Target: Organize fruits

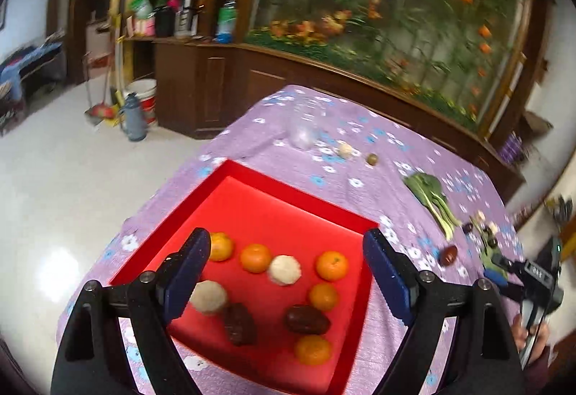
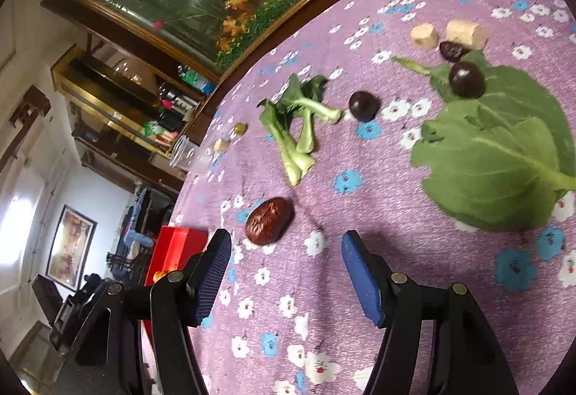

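Just ahead of the right hand-held gripper [image 2: 286,272] — jaws wide apart, holding nothing — a wrinkled red date [image 2: 268,221] lies on the counter [image 2: 360,287], likely the next pick, needing a short forward reach before carrying it to the red tray [image 1: 288,200].

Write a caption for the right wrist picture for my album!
Open right tool hovers near a wrinkly red date on the flowery purple tablecloth, with bok choy beyond.

Glossy white floor [image 1: 54,179] (glare-streaked), dark wooden cabinets [image 1: 201,85].
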The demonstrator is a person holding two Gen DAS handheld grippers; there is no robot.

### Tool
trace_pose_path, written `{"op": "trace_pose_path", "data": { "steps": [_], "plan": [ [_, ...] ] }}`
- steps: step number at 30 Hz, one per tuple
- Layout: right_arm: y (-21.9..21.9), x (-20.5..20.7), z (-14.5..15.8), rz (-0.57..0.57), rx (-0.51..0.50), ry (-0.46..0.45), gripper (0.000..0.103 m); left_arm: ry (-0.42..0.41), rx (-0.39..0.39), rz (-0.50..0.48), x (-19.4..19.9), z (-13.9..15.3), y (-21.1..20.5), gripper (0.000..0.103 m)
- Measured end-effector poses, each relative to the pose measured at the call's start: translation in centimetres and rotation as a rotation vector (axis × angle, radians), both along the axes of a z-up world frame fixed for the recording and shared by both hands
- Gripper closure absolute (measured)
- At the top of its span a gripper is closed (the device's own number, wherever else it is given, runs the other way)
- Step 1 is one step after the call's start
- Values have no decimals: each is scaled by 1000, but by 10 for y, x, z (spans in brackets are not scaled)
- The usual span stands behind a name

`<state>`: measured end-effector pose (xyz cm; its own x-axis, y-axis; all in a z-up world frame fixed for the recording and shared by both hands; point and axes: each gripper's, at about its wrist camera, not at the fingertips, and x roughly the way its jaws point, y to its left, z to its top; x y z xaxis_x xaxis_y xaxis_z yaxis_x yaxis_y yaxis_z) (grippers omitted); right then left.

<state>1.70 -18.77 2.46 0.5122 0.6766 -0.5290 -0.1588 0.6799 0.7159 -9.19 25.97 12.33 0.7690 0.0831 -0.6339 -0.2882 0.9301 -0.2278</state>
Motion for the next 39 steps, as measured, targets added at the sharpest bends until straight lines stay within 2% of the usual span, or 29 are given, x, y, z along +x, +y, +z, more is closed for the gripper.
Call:
{"op": "trace_pose_path", "data": {
  "steps": [2,5,10,13,17,21,24,27,30,33,39],
  "plan": [
    [-9,0,2,-30,-9,-8,34,12,-24,1,1,-5,2,17],
    [-33,-3,10,-136,-32,-47,34,28,-27,-15,4,-12,0,17],
    [-98,-25,30,-448,-87,-120,26,42,-17,-40,8,-18,-6,17],
    [-117,-32,34,-541,-119,-124,26,52,-19,-50,10,-21,-8,17],
    [-110,-27,33,-518,-156,-106,26,66,-30,-69,12,-26,-11,17],
    [-87,-22,37,-476,-265,-130,26,65,-28,-90,8,-27,-13,17],
    [-87,-28,45,-539,-351,-176,26,56,-16,-88,2,-24,-10,17],
    [-100,-40,50,-664,-419,-198,26,48,-52,-96,-4,-22,-4,17],
    [-109,-47,51,-738,-471,-174,26,40,-90,-112,-11,-16,2,14],
    [-115,-59,53,-732,-441,-156,26,19,-105,-118,-19,-7,7,10],
    [-113,-87,85,-686,-525,-204,26,-45,-160,-89,-38,22,30,10]
  ]
}}
